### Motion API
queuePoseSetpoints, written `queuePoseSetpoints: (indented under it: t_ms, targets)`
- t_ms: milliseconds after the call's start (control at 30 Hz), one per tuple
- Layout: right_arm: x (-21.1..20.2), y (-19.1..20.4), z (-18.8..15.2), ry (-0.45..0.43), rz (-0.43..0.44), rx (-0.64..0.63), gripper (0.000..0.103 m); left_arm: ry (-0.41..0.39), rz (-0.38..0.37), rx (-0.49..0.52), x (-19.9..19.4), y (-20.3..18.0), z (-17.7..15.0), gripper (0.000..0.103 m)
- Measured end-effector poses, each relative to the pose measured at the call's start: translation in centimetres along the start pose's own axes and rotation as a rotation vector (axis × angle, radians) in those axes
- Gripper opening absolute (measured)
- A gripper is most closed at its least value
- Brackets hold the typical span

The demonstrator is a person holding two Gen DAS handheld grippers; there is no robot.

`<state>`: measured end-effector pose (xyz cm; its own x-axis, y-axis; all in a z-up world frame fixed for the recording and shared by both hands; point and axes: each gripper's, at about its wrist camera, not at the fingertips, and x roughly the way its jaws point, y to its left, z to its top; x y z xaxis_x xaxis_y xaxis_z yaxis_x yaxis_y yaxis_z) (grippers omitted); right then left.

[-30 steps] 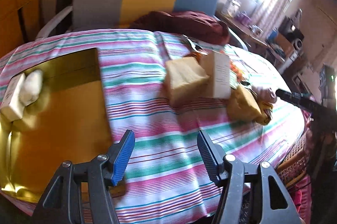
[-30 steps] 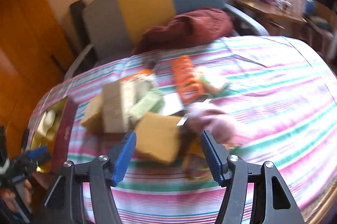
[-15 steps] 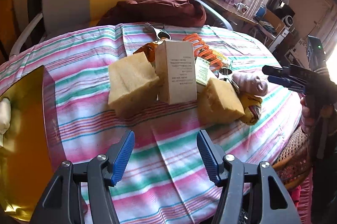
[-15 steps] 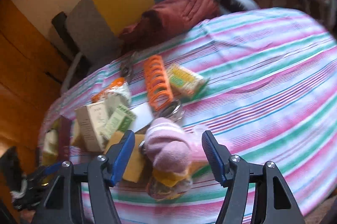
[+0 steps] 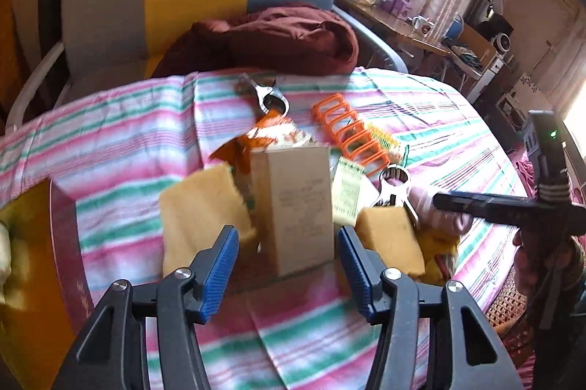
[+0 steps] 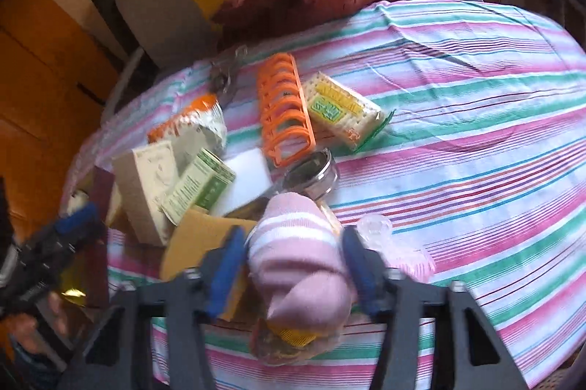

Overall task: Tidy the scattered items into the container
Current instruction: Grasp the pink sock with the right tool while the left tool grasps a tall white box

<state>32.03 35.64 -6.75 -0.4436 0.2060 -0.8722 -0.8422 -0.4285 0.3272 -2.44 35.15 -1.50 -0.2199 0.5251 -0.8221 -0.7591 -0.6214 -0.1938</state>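
Pink striped sock (image 6: 300,258), beige box (image 5: 293,203) upright

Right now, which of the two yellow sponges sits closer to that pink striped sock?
The right-hand sponge, beside the pink sock and under the wrench. The other sponge lies left of the upright beige box, nearer the gold container.

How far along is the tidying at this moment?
Early. A pale item or two already lies in the gold box. Both grippers are open: the left gripper frames the beige carton, the right gripper straddles the pink sock. Sponges, orange rack and cracker pack remain scattered.
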Motion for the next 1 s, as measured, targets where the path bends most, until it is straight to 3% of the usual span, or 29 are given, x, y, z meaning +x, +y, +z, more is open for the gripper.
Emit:
queuePoseSetpoints:
  t_ms: [400,767,1000]
  targets:
    - [1.2,0.6,-0.1,0.039,-0.066,-0.051,0.047,0.014,0.067,0.088,3.6,-2.1,1.5,0.058]
    - [1.9,1.0,-0.2,0.061,-0.069,-0.074,0.046,0.052,0.089,0.066,6.9,-1.8,1.7,0.058]
    - [1.9,1.0,-0.2,0.055,-0.06,-0.072,0.038,-0.011,0.076,0.085,5.8,-1.9,1.1,0.055]
